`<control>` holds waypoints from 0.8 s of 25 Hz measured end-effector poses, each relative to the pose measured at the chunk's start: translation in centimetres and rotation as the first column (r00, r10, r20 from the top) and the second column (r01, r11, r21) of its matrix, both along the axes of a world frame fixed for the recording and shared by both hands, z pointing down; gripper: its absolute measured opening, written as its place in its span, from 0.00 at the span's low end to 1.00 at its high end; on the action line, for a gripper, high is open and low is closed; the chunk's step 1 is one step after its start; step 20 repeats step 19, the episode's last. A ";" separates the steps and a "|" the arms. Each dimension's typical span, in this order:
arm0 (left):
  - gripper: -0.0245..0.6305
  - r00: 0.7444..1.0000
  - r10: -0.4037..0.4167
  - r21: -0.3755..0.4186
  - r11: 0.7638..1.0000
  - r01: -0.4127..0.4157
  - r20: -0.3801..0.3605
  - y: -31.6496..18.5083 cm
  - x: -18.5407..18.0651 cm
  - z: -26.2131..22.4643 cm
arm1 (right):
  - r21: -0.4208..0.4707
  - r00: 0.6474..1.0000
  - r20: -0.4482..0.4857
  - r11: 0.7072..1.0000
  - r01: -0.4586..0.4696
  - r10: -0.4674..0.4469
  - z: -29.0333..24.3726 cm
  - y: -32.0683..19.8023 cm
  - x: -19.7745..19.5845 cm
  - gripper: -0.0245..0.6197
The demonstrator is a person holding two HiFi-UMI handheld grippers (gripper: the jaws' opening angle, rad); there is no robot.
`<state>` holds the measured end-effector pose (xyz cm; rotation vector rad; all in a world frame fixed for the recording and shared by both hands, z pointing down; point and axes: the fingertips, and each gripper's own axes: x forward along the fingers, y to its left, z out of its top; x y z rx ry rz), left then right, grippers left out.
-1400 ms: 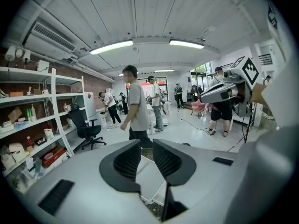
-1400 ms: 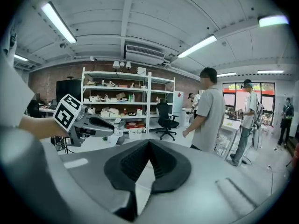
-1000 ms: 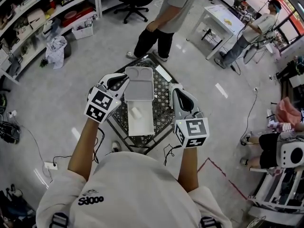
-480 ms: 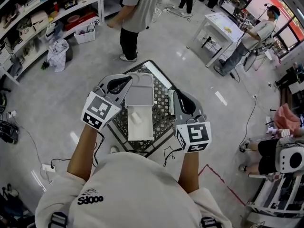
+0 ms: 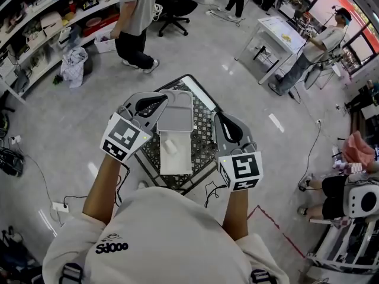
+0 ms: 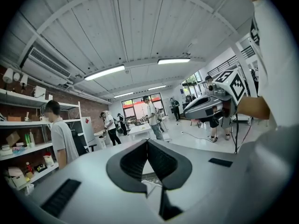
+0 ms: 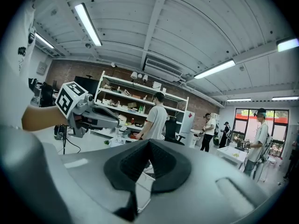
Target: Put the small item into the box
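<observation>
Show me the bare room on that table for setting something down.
Bare mesh of the table between the box and the right gripper, and another strip left of the box beside the left gripper. The box and small item fill the middle.

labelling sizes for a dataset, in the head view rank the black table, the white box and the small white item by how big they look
1. black table, the largest
2. white box, lying open on the table
3. small white item, by far the smallest

All three sit at about the same depth, so the order is safe.
</observation>
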<state>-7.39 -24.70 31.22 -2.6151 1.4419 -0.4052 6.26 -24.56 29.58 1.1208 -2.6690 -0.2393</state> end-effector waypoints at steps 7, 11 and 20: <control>0.05 1.000 -0.019 -0.010 1.000 0.019 0.005 0.2 -0.2 0.4 | -0.008 1.000 -0.009 1.000 0.020 -0.020 0.5 0.1 -0.3 0.05; 0.05 1.000 -0.026 -0.017 1.000 0.026 0.007 0.4 -0.5 0.7 | -0.015 1.000 -0.008 1.000 0.023 -0.023 0.8 0.1 -0.5 0.05; 0.05 0.999 -0.033 -0.030 0.999 0.034 0.006 0.7 -1.2 1.0 | -0.034 0.999 -0.014 0.999 0.037 -0.037 1.4 0.3 -1.3 0.05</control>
